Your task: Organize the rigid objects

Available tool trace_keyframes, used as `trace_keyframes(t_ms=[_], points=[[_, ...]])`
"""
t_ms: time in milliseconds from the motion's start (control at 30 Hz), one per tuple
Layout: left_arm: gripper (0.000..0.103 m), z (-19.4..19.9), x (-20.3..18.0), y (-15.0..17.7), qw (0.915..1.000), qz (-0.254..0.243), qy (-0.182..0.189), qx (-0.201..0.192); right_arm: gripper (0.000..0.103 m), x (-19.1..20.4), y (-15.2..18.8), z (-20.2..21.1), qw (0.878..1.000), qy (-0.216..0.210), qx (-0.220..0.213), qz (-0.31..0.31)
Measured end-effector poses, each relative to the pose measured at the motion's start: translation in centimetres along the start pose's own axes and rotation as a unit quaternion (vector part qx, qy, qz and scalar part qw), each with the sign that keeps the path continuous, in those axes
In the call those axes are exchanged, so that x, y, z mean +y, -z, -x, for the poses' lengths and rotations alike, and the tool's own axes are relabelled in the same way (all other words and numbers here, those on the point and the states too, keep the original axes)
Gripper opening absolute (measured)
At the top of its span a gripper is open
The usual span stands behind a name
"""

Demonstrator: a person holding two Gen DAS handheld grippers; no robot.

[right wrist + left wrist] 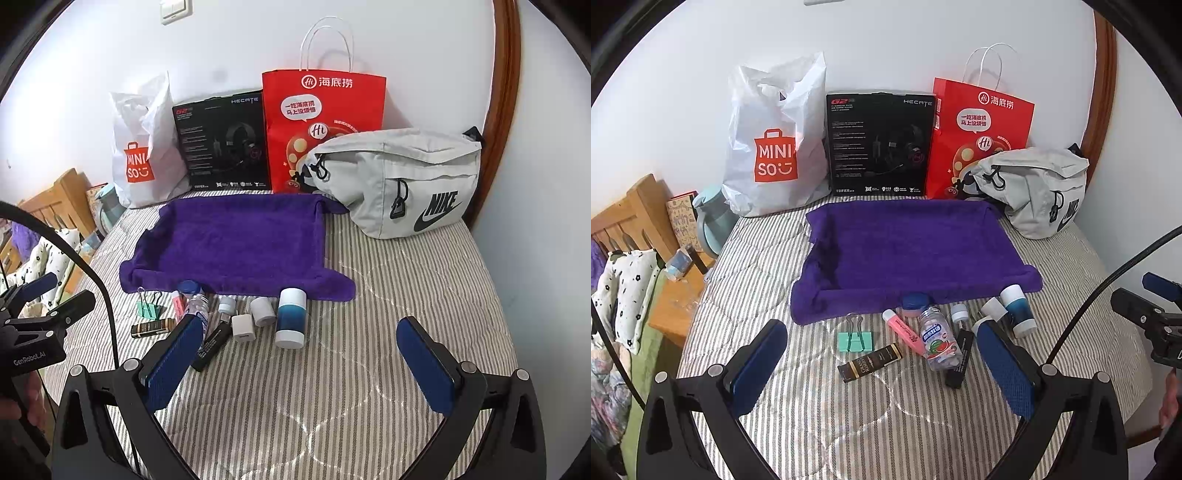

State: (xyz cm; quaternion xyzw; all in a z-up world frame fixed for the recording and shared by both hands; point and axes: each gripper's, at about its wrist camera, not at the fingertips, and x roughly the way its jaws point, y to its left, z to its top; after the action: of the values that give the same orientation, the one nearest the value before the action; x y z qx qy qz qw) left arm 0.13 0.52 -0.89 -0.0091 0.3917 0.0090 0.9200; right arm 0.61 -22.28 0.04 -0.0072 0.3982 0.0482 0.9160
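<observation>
A bed covered by a grey-and-white striped quilt (pixel 369 369) is seen in both wrist views. A purple terry towel with rolled-up edges (pixel 912 251) is spread on it, tray-like and with nothing on it. The task's small rigid things are gathered just beside the towel's near edge: a mint-green binder clip (pixel 855 338), a dark brown and gold bar-shaped packet (pixel 870 362), a pink tube (pixel 903 328), a clear plastic candy bottle with a watermelon label (pixel 940 341), a black stick-shaped device (pixel 210 345), a white cube-shaped charger (pixel 243 328), and a white-capped cylinder with a blue gradient body (pixel 290 317), which is lying on its side. A blue-lidded jar (pixel 913 302) is partly hidden behind the bottle, touching the towel. Two small white-capped containers behind the charger are hard to make out.

The left hand-held gripper (pixel 882 363) is held released above the quilt, with nothing between its blue pads; part of the black stick is hidden by its right finger. The right hand-held gripper (pixel 301 356) is likewise spread wide and grasps nothing. A grey Nike waist bag (pixel 399 181) is cut off at the wooden frame.
</observation>
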Motion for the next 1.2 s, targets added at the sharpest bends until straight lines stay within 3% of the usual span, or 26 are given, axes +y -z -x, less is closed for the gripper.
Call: trace_keyframes(t_ms=[1200], points=[[0.103,0.6,-0.12,-0.37,0.9999,-0.007,-0.009,0.0,0.103,0.28,0.26,0.33,1.0,-0.004,-0.002,0.002]])
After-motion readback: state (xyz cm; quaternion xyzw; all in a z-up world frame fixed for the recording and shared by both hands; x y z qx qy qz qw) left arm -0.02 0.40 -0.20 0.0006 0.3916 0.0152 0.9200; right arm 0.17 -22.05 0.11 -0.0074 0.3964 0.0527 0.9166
